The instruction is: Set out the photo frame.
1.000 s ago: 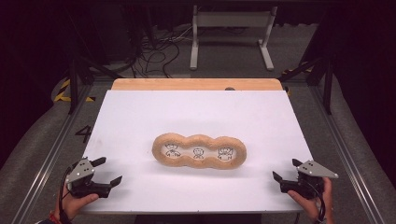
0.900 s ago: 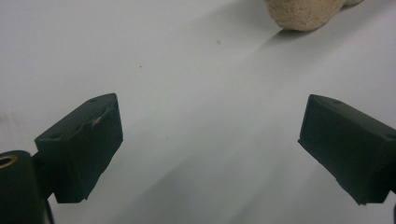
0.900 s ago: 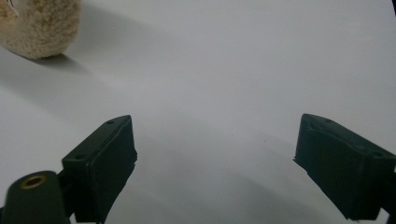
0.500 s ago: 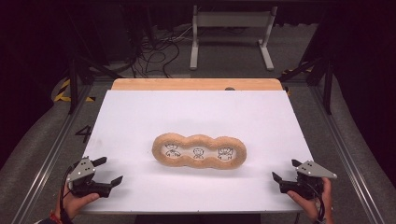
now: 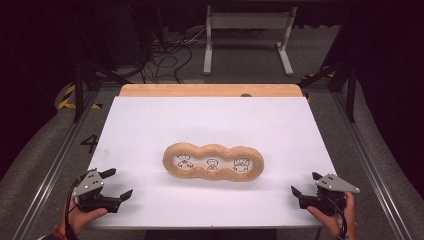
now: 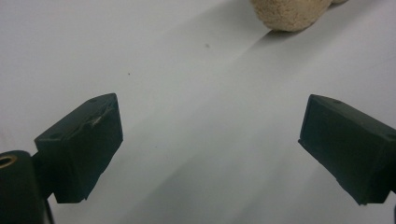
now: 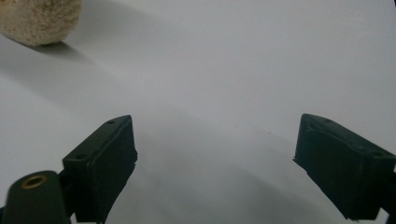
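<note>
A tan fuzzy three-lobed holder (image 5: 213, 162) lies in the middle of the white table top (image 5: 210, 125); each of its three hollows shows a small drawn figure. My left gripper (image 5: 118, 183) rests near the front left corner, open, with nothing between its jaws. My right gripper (image 5: 306, 183) sits near the front right corner, open too and empty. In the left gripper view (image 6: 210, 140) an end of the holder (image 6: 287, 14) shows at the top. In the right gripper view (image 7: 215, 154) the holder's other end (image 7: 39, 21) sits at the top left.
A wooden strip (image 5: 210, 90) runs along the table's far edge. Metal rails (image 5: 372, 165) flank both sides. Cables (image 5: 165, 55) and a white stand (image 5: 247, 35) lie on the floor behind the table.
My left gripper has shifted slightly back toward the front left corner. The right gripper and the holder have stayed put.
</note>
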A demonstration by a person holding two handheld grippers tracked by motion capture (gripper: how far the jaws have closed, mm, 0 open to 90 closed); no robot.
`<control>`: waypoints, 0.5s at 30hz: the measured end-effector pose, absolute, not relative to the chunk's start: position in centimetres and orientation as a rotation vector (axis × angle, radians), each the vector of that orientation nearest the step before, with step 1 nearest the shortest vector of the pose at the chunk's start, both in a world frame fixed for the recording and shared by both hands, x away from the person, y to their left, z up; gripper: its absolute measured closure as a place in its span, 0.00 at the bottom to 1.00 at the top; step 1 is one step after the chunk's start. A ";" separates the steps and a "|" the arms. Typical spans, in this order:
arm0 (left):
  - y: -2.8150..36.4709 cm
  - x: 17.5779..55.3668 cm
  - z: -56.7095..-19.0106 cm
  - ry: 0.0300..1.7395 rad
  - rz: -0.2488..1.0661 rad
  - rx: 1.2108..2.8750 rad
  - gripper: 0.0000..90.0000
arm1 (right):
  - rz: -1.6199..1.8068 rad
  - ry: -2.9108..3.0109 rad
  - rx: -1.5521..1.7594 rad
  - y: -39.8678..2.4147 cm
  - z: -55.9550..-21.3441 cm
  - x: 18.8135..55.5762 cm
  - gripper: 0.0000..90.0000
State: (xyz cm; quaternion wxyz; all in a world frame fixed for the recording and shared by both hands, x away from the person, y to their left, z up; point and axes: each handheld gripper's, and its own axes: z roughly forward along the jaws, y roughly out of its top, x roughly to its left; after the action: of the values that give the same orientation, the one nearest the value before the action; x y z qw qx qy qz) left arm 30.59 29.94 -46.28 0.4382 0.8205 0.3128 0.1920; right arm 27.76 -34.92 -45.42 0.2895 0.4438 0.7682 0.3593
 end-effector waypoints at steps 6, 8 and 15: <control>29.7 30.8 -46.3 0.770 0.476 2.049 0.07 | 0.954 2.044 1.189 -35.1 -45.4 27.5 0.14; 29.6 30.8 -46.3 0.769 0.478 2.049 0.07 | 0.955 2.040 1.189 -35.1 -45.4 27.5 0.14; 29.5 30.8 -46.3 0.771 0.475 2.052 0.07 | 0.951 2.047 1.187 -35.1 -45.5 27.5 0.14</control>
State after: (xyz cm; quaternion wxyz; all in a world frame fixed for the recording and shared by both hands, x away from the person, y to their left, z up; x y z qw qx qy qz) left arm 30.82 29.50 -46.29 0.4341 0.8241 0.3097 0.1908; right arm 27.48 -35.07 -45.47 0.2915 0.4452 0.7678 0.3568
